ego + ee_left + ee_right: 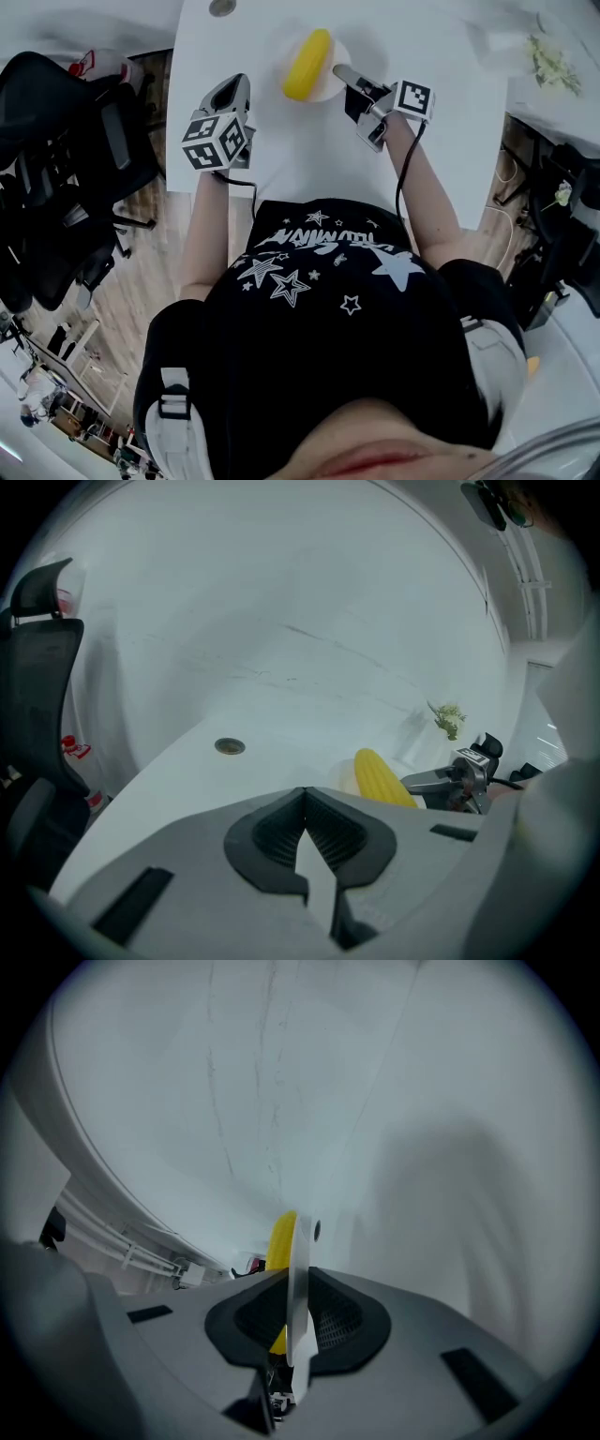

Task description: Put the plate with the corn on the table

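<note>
right gripper (349, 78) level, tight on plate (338, 56) rim; left gripper (231, 90) nose-down, jaws together, empty

Left tongs (231, 90) closed, right tongs (345, 75) gripping

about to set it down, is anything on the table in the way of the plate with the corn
Nothing visible does. The table around the plate is bare; the round grommet and left gripper sit off to its side. The right gripper grips its rim.
</note>
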